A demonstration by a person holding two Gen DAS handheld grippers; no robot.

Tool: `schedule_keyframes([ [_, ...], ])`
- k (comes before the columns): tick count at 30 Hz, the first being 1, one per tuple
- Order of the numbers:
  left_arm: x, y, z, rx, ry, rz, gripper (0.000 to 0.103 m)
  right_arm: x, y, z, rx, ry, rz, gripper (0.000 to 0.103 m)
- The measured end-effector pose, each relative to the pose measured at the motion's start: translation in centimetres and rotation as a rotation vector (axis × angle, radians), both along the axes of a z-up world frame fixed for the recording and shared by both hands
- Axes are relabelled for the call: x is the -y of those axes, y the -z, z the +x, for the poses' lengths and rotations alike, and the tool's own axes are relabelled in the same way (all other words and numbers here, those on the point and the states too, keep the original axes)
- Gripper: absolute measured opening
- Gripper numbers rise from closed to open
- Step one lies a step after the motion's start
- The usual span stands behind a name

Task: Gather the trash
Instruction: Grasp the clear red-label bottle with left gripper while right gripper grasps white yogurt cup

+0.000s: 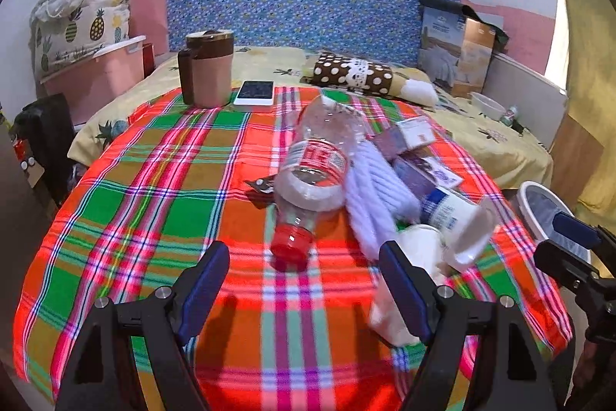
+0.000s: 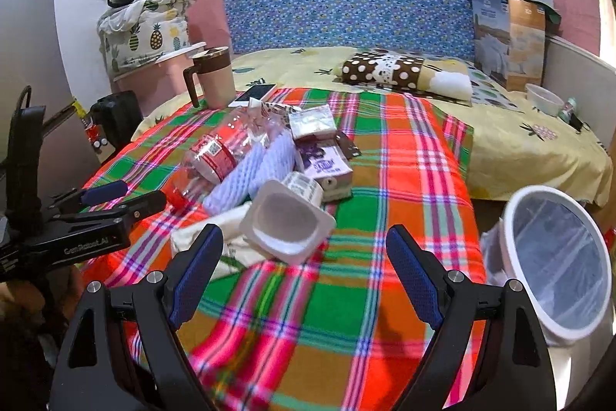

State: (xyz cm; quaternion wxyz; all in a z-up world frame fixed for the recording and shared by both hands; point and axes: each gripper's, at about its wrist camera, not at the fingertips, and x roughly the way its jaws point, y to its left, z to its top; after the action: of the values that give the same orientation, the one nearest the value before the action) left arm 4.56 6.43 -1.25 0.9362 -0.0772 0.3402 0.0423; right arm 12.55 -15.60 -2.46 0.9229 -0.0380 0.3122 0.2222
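Note:
A pile of trash lies on the plaid cloth (image 1: pixel 173 210): a crushed clear bottle with a red cap (image 1: pixel 312 164), white foam netting (image 1: pixel 369 191), an empty yogurt cup (image 1: pixel 458 222), purple cartons (image 1: pixel 419 172) and a crumpled white wrapper (image 1: pixel 408 280). My left gripper (image 1: pixel 304 284) is open, just short of the bottle's cap. In the right wrist view my right gripper (image 2: pixel 304 268) is open, just short of the yogurt cup (image 2: pixel 288 222), with the bottle (image 2: pixel 215 153) and netting (image 2: pixel 250 172) behind. The white bin (image 2: pixel 558 260) stands at the right.
A pink and brown mug (image 1: pixel 210 68) and a phone (image 1: pixel 255 92) sit at the cloth's far edge. A polka-dot pillow (image 1: pixel 354 74), a box (image 1: pixel 458 52) and a bowl (image 1: pixel 487 104) lie on the bed. A pink tub (image 1: pixel 96 76) stands at the left.

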Motion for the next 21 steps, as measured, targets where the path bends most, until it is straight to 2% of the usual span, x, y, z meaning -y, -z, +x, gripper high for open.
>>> schedule_keyframes([
  [11,-1.2,0.5,4.5,-0.012,0.038,-0.03,0.08,-1.2,1.1,2.6,-0.054,-0.026,0.042,0.088],
  [18,-1.1,0.6,7.7,-0.015,0.076,-0.021,0.08,-1.6,2.5,3.9,-0.138,-0.021,0.068,0.088],
  [21,-0.9,0.9,8.9,-0.029,0.093,-0.022,0.08,-1.4,2.8,4.0,-0.171,-0.025,0.081,0.078],
])
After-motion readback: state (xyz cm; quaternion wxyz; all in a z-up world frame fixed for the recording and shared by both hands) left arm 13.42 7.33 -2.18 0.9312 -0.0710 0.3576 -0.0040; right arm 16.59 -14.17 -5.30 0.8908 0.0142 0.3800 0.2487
